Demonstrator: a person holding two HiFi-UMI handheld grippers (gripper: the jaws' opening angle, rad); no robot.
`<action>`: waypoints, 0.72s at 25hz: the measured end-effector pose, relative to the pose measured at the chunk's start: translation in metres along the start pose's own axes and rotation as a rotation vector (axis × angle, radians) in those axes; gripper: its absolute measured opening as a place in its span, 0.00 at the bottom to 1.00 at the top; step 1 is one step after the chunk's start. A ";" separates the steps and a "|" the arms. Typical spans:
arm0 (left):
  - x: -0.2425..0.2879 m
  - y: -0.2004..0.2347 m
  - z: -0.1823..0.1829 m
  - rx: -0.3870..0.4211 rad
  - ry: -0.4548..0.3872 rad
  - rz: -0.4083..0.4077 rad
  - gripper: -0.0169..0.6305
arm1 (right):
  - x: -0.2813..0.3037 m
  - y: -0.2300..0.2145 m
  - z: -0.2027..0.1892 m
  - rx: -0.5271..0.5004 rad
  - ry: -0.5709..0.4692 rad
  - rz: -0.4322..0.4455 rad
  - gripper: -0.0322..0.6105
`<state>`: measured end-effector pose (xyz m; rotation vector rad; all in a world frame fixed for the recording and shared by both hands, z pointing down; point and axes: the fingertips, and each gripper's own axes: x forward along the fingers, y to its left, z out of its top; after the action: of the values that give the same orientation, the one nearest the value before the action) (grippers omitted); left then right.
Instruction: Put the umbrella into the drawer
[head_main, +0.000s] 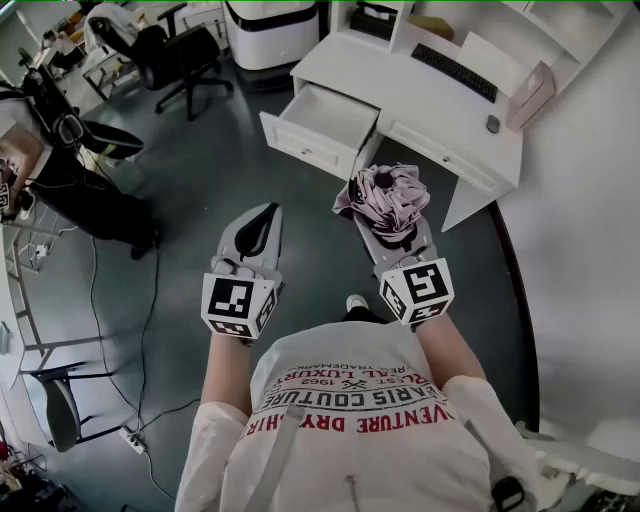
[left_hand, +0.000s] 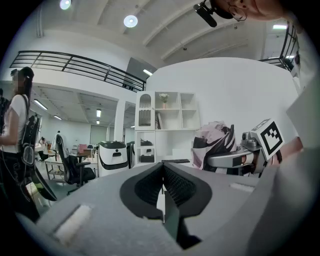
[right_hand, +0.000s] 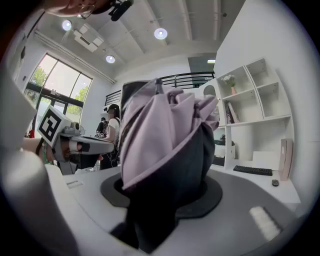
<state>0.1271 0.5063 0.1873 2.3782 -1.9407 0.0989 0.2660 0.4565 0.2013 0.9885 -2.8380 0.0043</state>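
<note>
A folded umbrella (head_main: 385, 200) of pale pink and black cloth sits clamped between the jaws of my right gripper (head_main: 392, 222), held level in the air. Seen from the right gripper view, the umbrella (right_hand: 162, 150) fills the middle and hides the jaw tips. An open white drawer (head_main: 322, 127) juts out of the white desk (head_main: 420, 95), just beyond the umbrella. My left gripper (head_main: 256, 232) hangs beside the right one, shut and empty; in the left gripper view its jaws (left_hand: 163, 187) meet with nothing between them, and the umbrella (left_hand: 215, 142) shows to the right.
A keyboard (head_main: 455, 72) and a small dark object (head_main: 493, 124) lie on the desk. A black office chair (head_main: 175, 60) stands at the back left, and a person (head_main: 60, 165) stands at the far left. Cables run over the grey floor (head_main: 180, 300).
</note>
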 end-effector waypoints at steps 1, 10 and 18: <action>0.000 0.000 0.001 0.000 -0.003 -0.003 0.04 | 0.000 -0.001 0.000 0.003 0.000 -0.005 0.37; -0.005 0.011 -0.001 -0.008 -0.002 -0.002 0.04 | 0.007 0.000 -0.009 0.043 0.029 -0.033 0.37; 0.003 0.032 -0.011 -0.020 0.013 0.012 0.04 | 0.029 -0.008 -0.019 0.098 0.046 -0.038 0.37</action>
<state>0.0961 0.4978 0.1987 2.3474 -1.9413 0.0943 0.2512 0.4331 0.2235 1.0469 -2.8009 0.1610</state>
